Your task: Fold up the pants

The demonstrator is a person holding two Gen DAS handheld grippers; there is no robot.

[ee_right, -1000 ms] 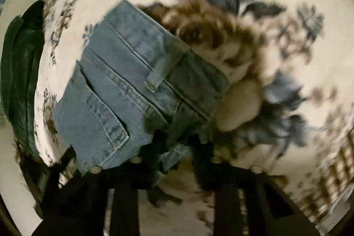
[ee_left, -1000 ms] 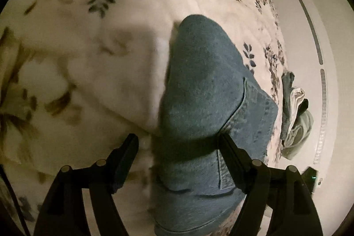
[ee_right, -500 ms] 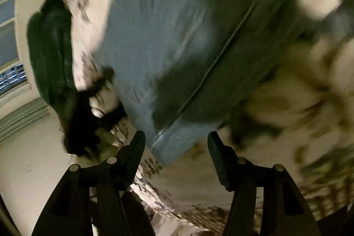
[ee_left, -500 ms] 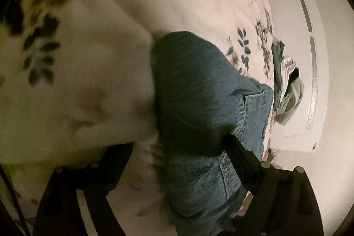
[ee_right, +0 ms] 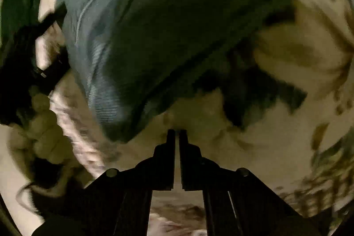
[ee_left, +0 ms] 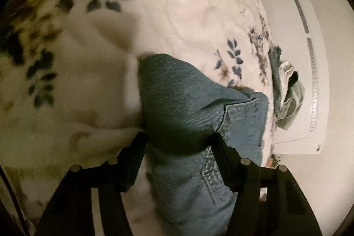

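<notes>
Folded blue jeans [ee_left: 188, 103] lie on a cream floral blanket [ee_left: 154, 3], back pocket toward the right. My left gripper [ee_left: 177, 139] straddles the near end of the bundle. Its jaws are closing, with denim between the fingers; the left fingertip [ee_left: 139, 143] is at the fold's edge. In the right wrist view the jeans [ee_right: 177, 25] fill the upper half, dark and blurred. My right gripper [ee_right: 177, 133] is shut just below the rounded denim edge, over the blanket [ee_right: 243, 158], with nothing seen between its fingers.
A heap of other clothes [ee_left: 285, 90] sits at the bed's right edge, beside a white panel [ee_left: 294, 37]. In the right wrist view a dark shape [ee_right: 44, 43] and a person's hand [ee_right: 42, 132] show at the left, past the bed edge.
The left jaws have narrowed around the jeans. The right gripper left the waistband, swung to the folded edge with open jaws, came closer and closed with nothing in it.
</notes>
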